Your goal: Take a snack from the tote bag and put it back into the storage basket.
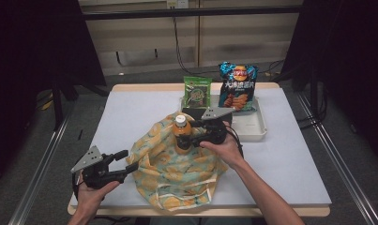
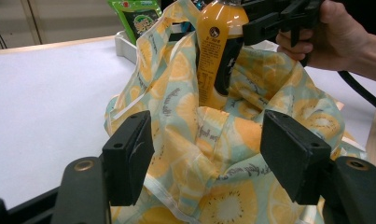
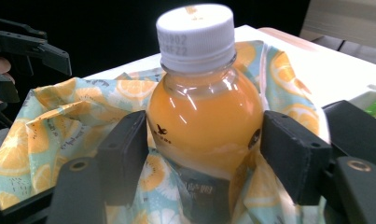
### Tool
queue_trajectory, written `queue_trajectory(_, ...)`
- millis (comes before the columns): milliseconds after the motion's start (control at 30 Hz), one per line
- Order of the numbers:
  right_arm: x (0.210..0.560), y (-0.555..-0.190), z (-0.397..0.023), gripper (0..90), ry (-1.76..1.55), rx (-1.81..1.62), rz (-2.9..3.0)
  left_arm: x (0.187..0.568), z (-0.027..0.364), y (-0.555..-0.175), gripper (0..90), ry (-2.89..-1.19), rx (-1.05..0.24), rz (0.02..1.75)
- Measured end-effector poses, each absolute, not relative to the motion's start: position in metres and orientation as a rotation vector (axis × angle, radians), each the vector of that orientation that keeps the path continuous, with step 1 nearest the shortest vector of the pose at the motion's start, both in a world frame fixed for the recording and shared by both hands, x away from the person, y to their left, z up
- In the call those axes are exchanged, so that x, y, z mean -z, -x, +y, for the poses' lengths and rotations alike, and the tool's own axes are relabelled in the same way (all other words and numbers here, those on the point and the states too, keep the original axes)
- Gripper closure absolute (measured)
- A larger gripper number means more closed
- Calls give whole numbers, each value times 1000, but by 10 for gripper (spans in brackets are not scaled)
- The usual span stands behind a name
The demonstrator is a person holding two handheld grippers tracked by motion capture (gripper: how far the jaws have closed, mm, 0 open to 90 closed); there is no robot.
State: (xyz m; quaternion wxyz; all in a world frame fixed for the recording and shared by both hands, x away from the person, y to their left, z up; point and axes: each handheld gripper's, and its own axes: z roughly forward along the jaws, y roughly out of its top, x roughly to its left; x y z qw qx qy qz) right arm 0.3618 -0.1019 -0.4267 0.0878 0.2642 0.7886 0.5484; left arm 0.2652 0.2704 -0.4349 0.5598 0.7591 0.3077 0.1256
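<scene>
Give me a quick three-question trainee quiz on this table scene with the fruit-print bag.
1. What stands upright in the fruit-print bag?
A. a soup can
B. a bottle of orange drink
C. an apple
2. True or false: the bottle's white cap is off.
3. Fill in: the green packet and the blue chip bag stand at the far side of the table, in a white ____.

Key: 1 B. 2 false, the cap is on the bottle. 3 tray.
</scene>
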Motion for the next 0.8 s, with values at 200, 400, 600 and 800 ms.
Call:
queue_trajectory(200, 434, -370, -100, 303, -730, -1661, 2379, 436, 269, -266, 335, -1793, -299, 737)
queue_trajectory(400, 438, -374, -93, 281, -690, -1676, 2382, 436, 267, -267, 335, -1803, -295, 726)
queue_trajectory(600, 441, -376, -86, 285, -693, -1657, 2380, 436, 266, -271, 335, -1802, -304, 748)
queue_trajectory(800, 439, -377, -79, 301, -693, -1626, 2386, 438, 268, -280, 335, -1795, -287, 758)
